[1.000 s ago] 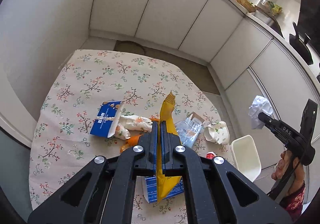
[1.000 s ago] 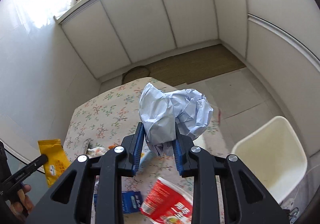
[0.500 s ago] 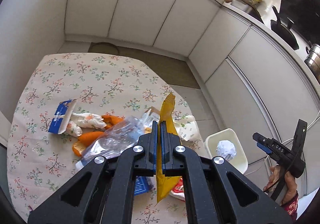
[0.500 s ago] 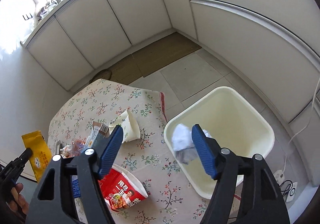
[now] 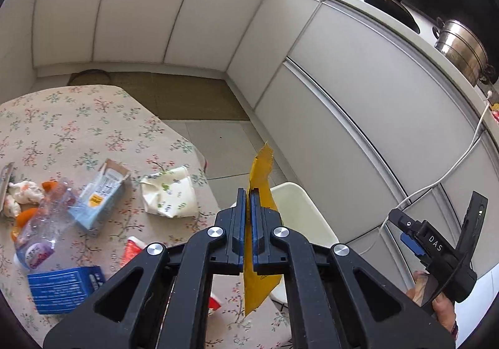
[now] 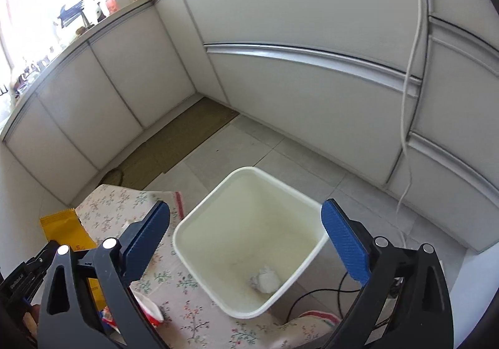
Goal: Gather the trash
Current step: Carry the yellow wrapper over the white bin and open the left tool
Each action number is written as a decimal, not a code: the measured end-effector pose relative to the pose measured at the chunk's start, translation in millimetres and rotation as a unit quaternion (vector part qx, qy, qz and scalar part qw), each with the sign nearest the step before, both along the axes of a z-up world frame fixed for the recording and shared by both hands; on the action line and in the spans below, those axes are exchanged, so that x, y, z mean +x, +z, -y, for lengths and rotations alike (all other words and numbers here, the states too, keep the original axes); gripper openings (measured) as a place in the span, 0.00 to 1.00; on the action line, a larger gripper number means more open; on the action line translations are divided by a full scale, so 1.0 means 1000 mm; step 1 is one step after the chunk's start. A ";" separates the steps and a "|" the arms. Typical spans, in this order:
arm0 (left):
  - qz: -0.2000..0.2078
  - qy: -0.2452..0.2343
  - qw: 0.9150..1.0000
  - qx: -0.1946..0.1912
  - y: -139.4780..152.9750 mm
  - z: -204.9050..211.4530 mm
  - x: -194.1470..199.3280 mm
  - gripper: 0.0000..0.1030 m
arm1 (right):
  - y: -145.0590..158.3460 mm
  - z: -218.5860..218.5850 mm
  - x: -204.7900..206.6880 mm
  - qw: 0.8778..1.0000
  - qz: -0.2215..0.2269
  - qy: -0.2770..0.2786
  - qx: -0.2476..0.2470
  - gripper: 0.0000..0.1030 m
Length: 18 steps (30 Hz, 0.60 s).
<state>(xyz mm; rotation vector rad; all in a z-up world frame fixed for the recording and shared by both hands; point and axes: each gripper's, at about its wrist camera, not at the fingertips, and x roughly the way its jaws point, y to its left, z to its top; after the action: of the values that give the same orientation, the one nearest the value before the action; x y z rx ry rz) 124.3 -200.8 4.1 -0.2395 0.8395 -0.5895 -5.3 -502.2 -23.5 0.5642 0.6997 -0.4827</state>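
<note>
Clamped between the closed jaws of the left claw point(image 5: 246, 208) is a yellow snack wrapper point(image 5: 261, 180), held upright on edge so that its crimped top rises past the fingertips and its lower part hangs beneath them. It is seen in front of the rim of the cream plastic bin point(image 5: 299, 208), which stands on the floor just beside the counter point(image 5: 78, 124) with the floral cloth. In the right wrist view the right claw point(image 6: 246, 236) is seen spread wide above the bin point(image 6: 249, 180); its jaws have just been opening, and nothing is gripped between the blue pads point(image 6: 343, 243). A crumpled ball of white paper point(image 6: 265, 282) is lying at the bottom of the bin, near its front wall.

Litter is left on the counter: a crushed clear plastic bottle point(image 5: 40, 230), a small pale carton point(image 5: 99, 196) touching it, a crumpled paper cup with a leaf print point(image 5: 170, 193) near the counter's edge, a blue box point(image 5: 65, 288) at the near side, orange peel point(image 5: 25, 218) and a wad of tissue point(image 5: 21, 193) at the far left, and a red-and-white packet point(image 5: 132, 253) partly hidden behind the left claw. The fingers of a hand point(image 5: 436, 302) are seen around the grip of the right claw at the lower right of the left wrist view.
</note>
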 end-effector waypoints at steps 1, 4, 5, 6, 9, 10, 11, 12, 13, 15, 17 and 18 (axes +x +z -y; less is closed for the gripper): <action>-0.002 -0.007 1.000 0.001 -0.005 0.011 0.000 0.03 | -0.001 0.006 -0.004 1.000 -0.003 -0.013 -0.010 0.92; -0.008 -0.023 1.000 0.012 -0.024 0.043 0.003 0.03 | -0.005 0.019 -0.010 0.999 -0.007 -0.036 -0.021 0.92; -0.011 -0.026 0.999 0.014 -0.030 0.051 0.004 0.03 | -0.005 0.022 -0.010 0.999 -0.010 -0.041 -0.025 0.92; -0.018 -0.031 0.999 0.015 -0.038 0.062 0.006 0.03 | -0.006 0.024 -0.011 0.999 -0.013 -0.044 -0.029 0.92; -0.031 -0.044 0.998 0.025 -0.056 0.085 0.010 0.04 | -0.008 0.028 -0.009 0.998 -0.020 -0.047 -0.036 0.92; -0.030 -0.046 0.998 0.031 -0.060 0.091 0.011 0.04 | -0.009 0.028 -0.007 0.998 -0.022 -0.044 -0.038 0.92; -0.028 -0.048 0.998 0.036 -0.063 0.094 0.011 0.04 | -0.009 0.027 -0.007 0.998 -0.023 -0.042 -0.042 0.92; -0.026 -0.048 0.998 0.038 -0.064 0.096 0.011 0.05 | -0.009 0.026 -0.008 0.998 -0.024 -0.040 -0.048 0.92; -0.024 -0.046 0.998 0.040 -0.063 0.096 0.011 0.07 | -0.007 0.023 -0.007 0.997 -0.024 -0.037 -0.059 0.92; -0.021 -0.036 0.998 0.039 -0.058 0.091 0.013 0.25 | -0.004 0.018 -0.007 0.996 -0.022 -0.034 -0.075 0.92; -0.010 -0.020 0.999 0.038 -0.050 0.082 0.013 0.42 | -0.001 0.013 -0.007 0.996 -0.018 -0.032 -0.081 0.92; 0.000 -0.008 0.999 0.045 -0.045 0.077 0.012 0.50 | 0.001 0.011 -0.006 0.996 -0.016 -0.031 -0.081 0.92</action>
<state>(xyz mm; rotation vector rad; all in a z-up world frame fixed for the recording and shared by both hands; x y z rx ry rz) 136.4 -277.8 -40.5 -0.1500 0.8660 -0.5647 -11.2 -513.0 -22.9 0.4267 0.6676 -0.6008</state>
